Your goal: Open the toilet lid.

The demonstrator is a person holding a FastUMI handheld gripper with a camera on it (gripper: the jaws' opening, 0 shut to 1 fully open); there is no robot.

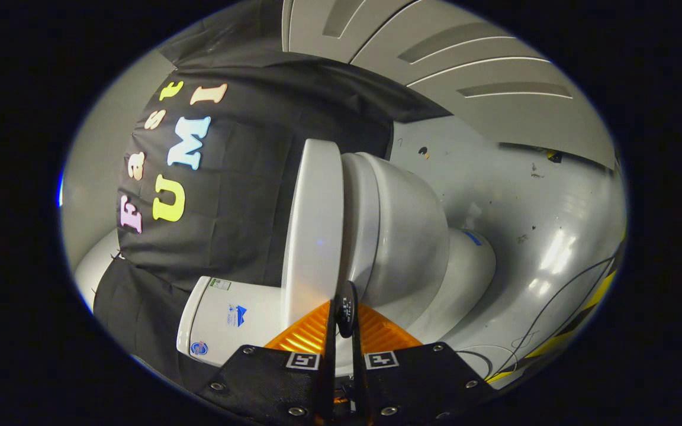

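The view is rolled on its side. A white toilet lies ahead: its lid (314, 225) rests flat against the seat and bowl (403, 236), and the tank (228, 319) sits beside the lid near my fingers. My gripper (341, 316) is shut, the two fingers pressed together with nothing visibly between them. Their tips sit right at the seam where the lid's edge meets the seat, at the end closest to me. Whether they touch the lid I cannot tell.
The grey floor (530, 236) runs past the toilet's base (465, 266), with thin cables (566, 296) and yellow-black tape (584, 307) on it. Black cloth (228, 195) hangs behind the tank. Grey wall panels (465, 71) stand beyond.
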